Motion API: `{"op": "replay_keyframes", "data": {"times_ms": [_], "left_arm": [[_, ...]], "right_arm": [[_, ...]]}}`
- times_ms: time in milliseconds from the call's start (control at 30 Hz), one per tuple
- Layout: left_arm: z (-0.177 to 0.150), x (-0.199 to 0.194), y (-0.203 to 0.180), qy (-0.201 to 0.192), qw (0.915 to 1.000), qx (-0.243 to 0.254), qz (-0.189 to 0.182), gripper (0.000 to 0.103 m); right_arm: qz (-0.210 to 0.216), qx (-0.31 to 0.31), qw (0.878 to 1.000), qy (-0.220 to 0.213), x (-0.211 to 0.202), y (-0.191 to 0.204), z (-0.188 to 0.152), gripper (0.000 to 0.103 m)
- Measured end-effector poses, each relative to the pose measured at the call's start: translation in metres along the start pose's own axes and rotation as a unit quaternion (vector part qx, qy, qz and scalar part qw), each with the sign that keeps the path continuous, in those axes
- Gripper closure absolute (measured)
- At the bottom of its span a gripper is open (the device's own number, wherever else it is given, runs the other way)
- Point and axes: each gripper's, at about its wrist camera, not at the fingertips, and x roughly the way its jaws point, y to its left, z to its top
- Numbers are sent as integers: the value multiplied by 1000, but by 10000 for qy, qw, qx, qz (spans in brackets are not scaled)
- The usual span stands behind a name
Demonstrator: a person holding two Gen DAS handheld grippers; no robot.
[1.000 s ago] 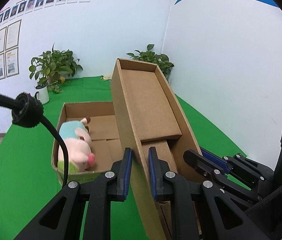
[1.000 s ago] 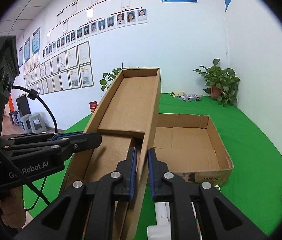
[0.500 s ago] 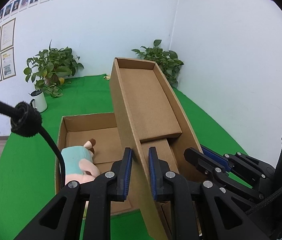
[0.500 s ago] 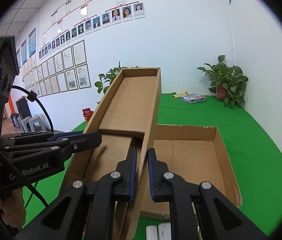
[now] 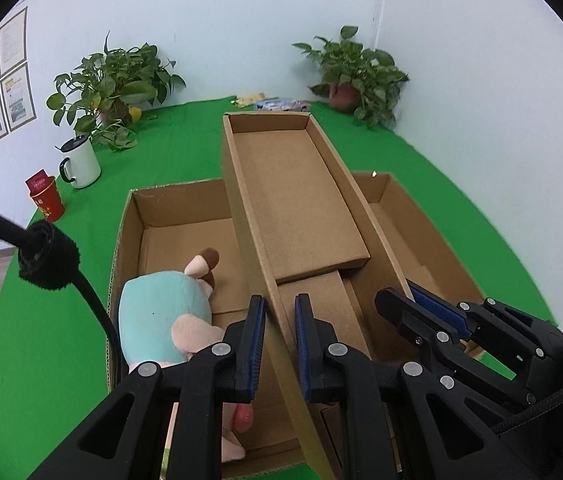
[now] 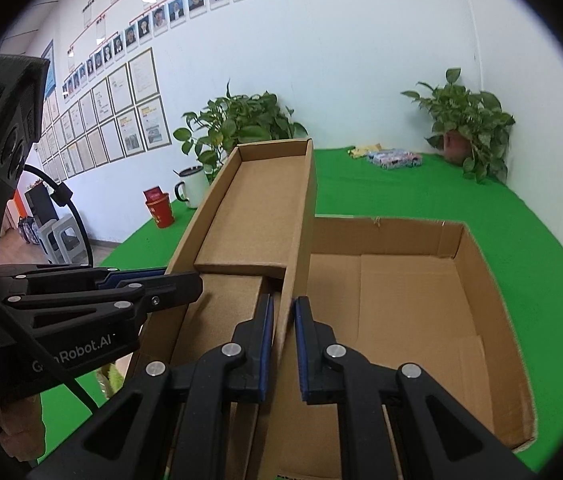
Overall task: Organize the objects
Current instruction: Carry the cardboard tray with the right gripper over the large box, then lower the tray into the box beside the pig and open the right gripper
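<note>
A long narrow cardboard box [image 5: 297,200] [image 6: 253,208], open on top, is held tilted above a larger open cardboard box [image 5: 133,216] [image 6: 477,256] on the green mat. My left gripper [image 5: 279,308] [image 6: 181,278] is shut on the narrow box's left side wall. On the opposite wall my right gripper [image 6: 281,308] [image 5: 401,296] is shut as well. A plush pig [image 5: 157,312] in a pale blue top lies in the near left part of the large box, partly hidden by my left fingers. The large box's right half is bare cardboard.
A white mug [image 5: 81,162] [image 6: 193,186] and a red cup [image 5: 47,200] [image 6: 159,210] stand at the mat's left edge. Two potted plants [image 5: 117,80] [image 5: 353,76] stand along the back wall, with small packets [image 5: 277,104] between them. White walls close the corner.
Both grippers have carried the narrow box forward and lower, out over the large box. Both views now tilt further down, and the plush pig sits nearer the left gripper.
</note>
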Motion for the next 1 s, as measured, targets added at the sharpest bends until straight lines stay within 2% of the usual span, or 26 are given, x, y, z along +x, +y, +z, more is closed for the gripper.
{"op": "replay_keyframes", "data": {"times_ms": [167,433,767,1000], "left_arm": [[-13,49,7,382,9991,13,194,93],[-32,94,18,764,9964,43,372,93],[-44,105,14,970,9937,98,549,91],[-47,89,21,897,9950,30,445,91]], "right_arm": [[-215,-6,9996,194,24,2,-14,94],[8,262,9977,623,51,-7,-28,94],[346,453,9916,1160,74,-14,-40,93],[317,257,9919,1207,79,-7,-41,93]]}}
